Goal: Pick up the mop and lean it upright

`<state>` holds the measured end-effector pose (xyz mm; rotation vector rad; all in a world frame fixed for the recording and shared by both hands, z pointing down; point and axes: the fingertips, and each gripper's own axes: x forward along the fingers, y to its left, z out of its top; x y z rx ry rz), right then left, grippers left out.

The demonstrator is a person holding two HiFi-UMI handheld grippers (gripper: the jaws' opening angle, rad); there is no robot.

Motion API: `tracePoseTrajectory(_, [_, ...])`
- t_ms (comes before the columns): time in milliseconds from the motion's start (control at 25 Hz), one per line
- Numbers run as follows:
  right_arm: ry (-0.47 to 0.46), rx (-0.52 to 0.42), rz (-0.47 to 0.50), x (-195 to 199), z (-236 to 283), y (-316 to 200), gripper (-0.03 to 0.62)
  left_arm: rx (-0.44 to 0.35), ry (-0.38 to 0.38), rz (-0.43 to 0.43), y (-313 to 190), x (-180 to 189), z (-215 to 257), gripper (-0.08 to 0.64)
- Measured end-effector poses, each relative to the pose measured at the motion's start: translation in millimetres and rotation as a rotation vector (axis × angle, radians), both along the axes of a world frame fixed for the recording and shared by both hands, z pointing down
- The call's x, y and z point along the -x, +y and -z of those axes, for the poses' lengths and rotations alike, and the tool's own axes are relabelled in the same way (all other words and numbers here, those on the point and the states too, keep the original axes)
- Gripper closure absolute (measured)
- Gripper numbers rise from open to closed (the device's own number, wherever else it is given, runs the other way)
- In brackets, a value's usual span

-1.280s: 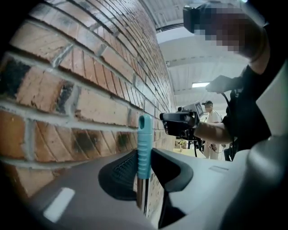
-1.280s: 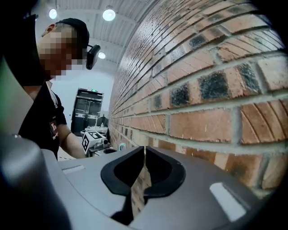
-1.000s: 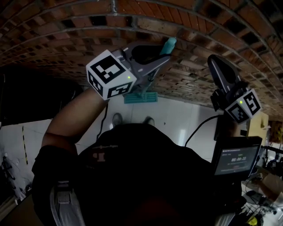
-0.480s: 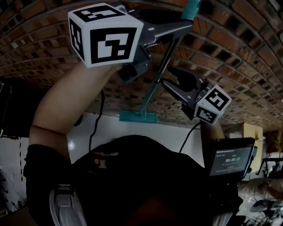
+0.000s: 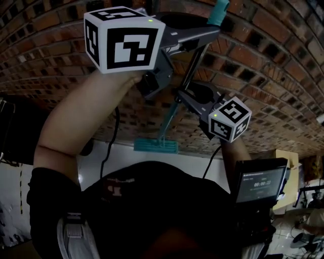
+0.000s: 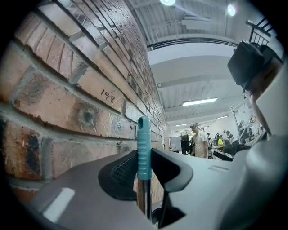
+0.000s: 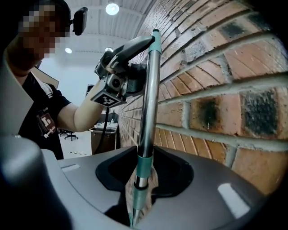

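Observation:
The mop stands nearly upright against the brick wall (image 5: 263,55), its teal head (image 5: 156,146) down on the pale floor. Its metal pole (image 5: 172,109) rises to a teal grip (image 5: 219,11). My left gripper (image 5: 210,28) is shut on that grip (image 6: 144,148) at the top, right beside the bricks (image 6: 67,90). Lower down, my right gripper (image 5: 185,93) has the pole (image 7: 148,99) between its jaws. The jaws are closing, with a gap still showing on each side of the pole in the right gripper view (image 7: 143,175). From there the left gripper (image 7: 135,49) shows higher up the pole.
The brick wall (image 7: 216,90) runs close along both grippers. A small screen device (image 5: 258,182) hangs at the person's right side. Pale floor (image 5: 121,152) lies beyond the mop head. People (image 6: 198,139) stand far back in the hall.
The left gripper has lifted the mop's grip higher and nearer the wall. The right gripper has swung in from the right and now has the pole between its jaws.

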<state>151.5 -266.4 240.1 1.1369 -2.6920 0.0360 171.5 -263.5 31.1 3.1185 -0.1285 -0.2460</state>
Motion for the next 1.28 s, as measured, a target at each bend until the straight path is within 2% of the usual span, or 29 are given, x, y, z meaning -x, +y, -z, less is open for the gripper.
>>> tracePoseTrajectory(200, [-0.067,0.014,0.015,-0.5,7.8,2.4,0.480,-0.003,0.012,-0.011,2.7,0.9,7.4,0.468])
tracePoseTrajectory(960, [-0.057,0.017,0.002,-4.0,12.2,4.7,0.480,-0.001,0.022,-0.026,3.7,-0.3,11.9,0.468])
tracePoseTrajectory(1280, [-0.065,-0.003,-0.019,-11.6,15.3,8.0,0.457,0.011,0.018,-0.015,2.2,1.9,6.4,0.468])
